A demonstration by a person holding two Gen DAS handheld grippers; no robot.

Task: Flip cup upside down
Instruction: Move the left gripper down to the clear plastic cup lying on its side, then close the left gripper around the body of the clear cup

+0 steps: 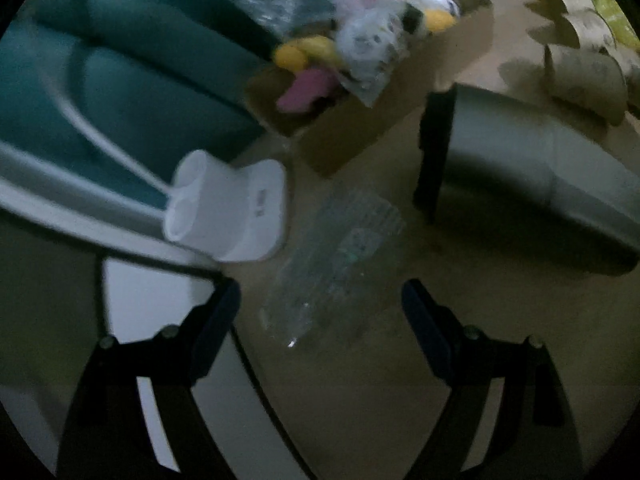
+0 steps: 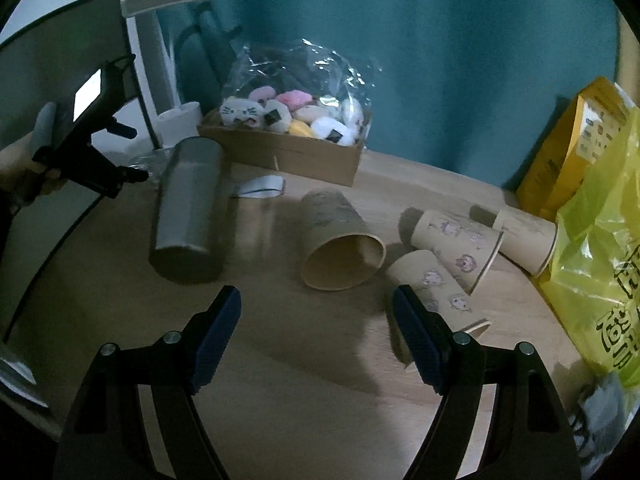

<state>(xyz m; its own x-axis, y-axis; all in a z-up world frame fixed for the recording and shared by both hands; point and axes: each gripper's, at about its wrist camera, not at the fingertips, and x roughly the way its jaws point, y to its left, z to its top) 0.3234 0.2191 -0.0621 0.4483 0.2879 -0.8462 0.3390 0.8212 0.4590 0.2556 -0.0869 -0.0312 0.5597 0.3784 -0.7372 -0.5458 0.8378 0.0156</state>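
Several tan paper cups lie on their sides on the wooden table (image 2: 280,360). The nearest cup (image 2: 340,246) has its open mouth toward me, just beyond my open, empty right gripper (image 2: 316,332). Three printed cups (image 2: 456,240) lie to its right; one (image 2: 436,288) touches my right fingertip. A steel tumbler (image 2: 188,208) stands upside down at left, also in the left wrist view (image 1: 532,168). My left gripper (image 1: 320,320) is open and empty, held left of the tumbler; the right view shows it (image 2: 136,176) too.
A cardboard box of plush toys in plastic wrap (image 2: 292,132) stands at the back. A white lamp base (image 1: 236,208) and crinkled clear plastic (image 1: 336,264) sit at left. Yellow bags (image 2: 592,216) crowd the right edge. A teal curtain (image 2: 440,60) hangs behind.
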